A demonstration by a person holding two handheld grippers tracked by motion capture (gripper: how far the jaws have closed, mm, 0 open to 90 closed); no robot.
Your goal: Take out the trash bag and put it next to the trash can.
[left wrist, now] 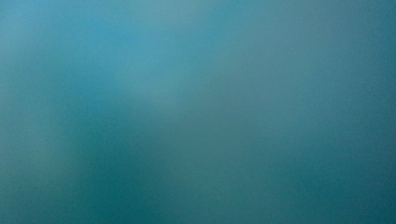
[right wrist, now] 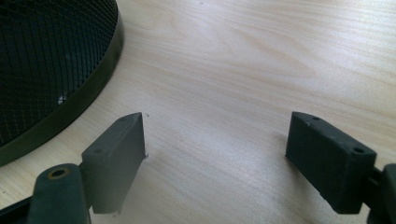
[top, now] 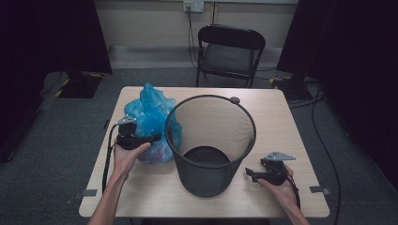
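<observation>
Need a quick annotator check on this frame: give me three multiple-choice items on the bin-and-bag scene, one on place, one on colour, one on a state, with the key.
1. Where is the plastic bag relative to the mesh bin?
A. Inside it
B. Beside it, on the left gripper's side
C. On the chair

2. What colour is the bag?
A. Blue
B. Red
C. White

3. How does the right gripper stand?
A. Shut on the bin's rim
B. Shut on the bag
C. Open, over bare table

Key: B, the high view shows the bag on the table against the bin's outer wall; A, it is plainly blue; C, the right gripper view shows the jaws apart with nothing between.
</observation>
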